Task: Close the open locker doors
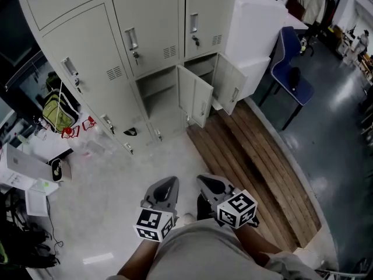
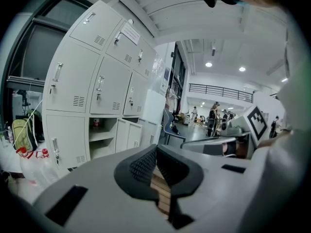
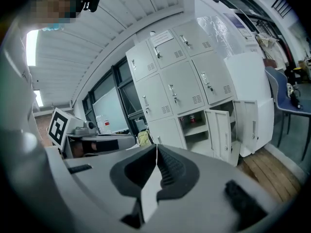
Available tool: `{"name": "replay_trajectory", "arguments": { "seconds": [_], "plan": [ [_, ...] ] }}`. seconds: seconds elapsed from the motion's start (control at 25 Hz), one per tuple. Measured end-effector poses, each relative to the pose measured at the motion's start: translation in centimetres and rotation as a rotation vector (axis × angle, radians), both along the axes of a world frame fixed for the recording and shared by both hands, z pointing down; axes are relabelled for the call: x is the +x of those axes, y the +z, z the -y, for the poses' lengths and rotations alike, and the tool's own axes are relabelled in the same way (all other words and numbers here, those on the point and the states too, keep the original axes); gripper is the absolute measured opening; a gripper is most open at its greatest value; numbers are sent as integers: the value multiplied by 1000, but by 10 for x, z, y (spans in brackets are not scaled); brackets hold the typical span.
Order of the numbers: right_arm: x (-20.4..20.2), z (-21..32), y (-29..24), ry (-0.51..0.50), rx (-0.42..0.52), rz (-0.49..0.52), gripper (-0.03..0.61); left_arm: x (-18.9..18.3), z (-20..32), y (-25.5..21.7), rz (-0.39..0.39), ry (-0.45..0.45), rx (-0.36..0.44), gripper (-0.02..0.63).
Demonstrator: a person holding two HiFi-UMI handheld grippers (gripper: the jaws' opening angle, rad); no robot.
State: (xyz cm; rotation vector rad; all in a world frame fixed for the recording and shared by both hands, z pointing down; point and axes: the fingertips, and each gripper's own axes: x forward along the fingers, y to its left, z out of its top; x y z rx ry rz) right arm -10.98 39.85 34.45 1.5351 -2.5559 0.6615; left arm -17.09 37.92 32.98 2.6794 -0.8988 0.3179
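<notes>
The grey lockers [image 1: 134, 51] stand ahead of me. In the bottom row two doors hang open: the left door [image 1: 195, 101] and the right door [image 1: 228, 83], with an open compartment [image 1: 156, 92] beside them. Both doors also show in the right gripper view [image 3: 218, 132] [image 3: 250, 125]. The left gripper view shows the open compartment [image 2: 102, 135]. My left gripper [image 1: 169, 183] and right gripper [image 1: 207, 182] are held low, close to my body and well short of the lockers. Both are shut with nothing in them, as seen at the left gripper [image 2: 155, 152] and the right gripper [image 3: 156, 147].
A wooden slat platform [image 1: 256, 162] lies on the floor right of the lockers. A blue chair [image 1: 294, 69] and a white cabinet [image 1: 256, 34] stand at the right. A green-yellow bag [image 1: 55, 112], a laptop [image 1: 26, 165] and cables clutter the left.
</notes>
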Motion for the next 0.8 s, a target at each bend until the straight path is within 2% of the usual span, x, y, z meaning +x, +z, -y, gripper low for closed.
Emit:
{"name": "replay_trajectory", "arguments": {
  "seconds": [0.36,0.8],
  "plan": [
    [23,50,9,-26,6,15,28,25,49,8,-6,-23,-9,15],
    [86,170,13,-67,-4,28,28,89,163,11,3,-53,-13,15]
  ]
}}
